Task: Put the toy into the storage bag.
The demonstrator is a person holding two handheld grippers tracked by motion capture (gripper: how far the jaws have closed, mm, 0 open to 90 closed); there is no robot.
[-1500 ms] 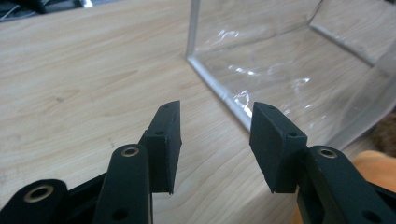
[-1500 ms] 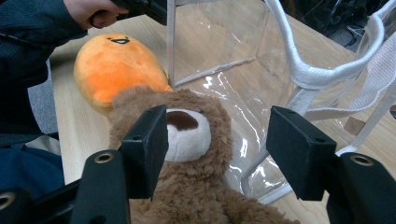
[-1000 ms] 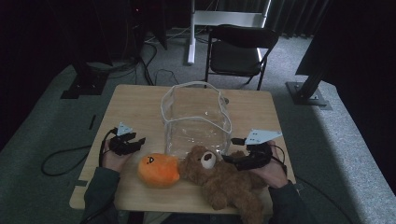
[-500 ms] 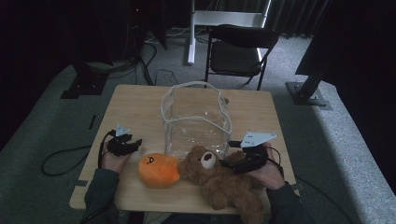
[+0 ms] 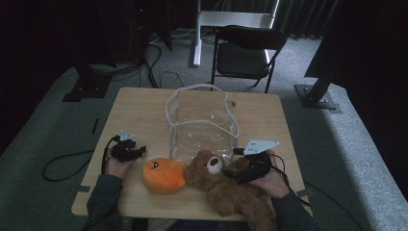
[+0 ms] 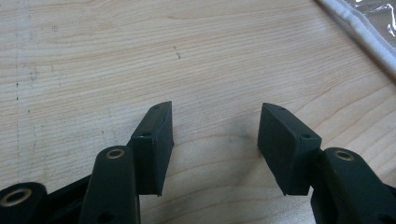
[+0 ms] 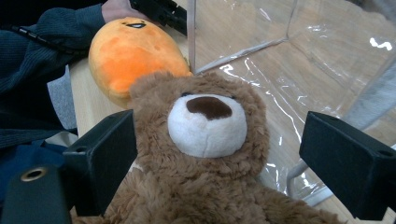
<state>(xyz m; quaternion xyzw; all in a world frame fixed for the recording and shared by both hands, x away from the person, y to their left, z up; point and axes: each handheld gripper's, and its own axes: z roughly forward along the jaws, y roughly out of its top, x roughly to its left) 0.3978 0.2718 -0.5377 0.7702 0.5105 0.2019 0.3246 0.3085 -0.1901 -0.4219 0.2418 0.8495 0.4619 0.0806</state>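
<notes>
- The right gripper [image 5: 236,169] is sitting right over the brown teddy bear [image 5: 226,185], its jaws spread wide on either side of the bear's head; they have just been opening, and the right pad is standing clear of the fur.
- The bear is lying on its back at the near edge of the wooden table [image 5: 144,113], its head just beside the orange plush toy [image 5: 162,175].
- The clear plastic bag [image 5: 202,122] is standing open just behind both toys.
- The left gripper [image 5: 137,151] is hovering over bare wood left of the orange toy, jaws parted with nothing between them.
</notes>
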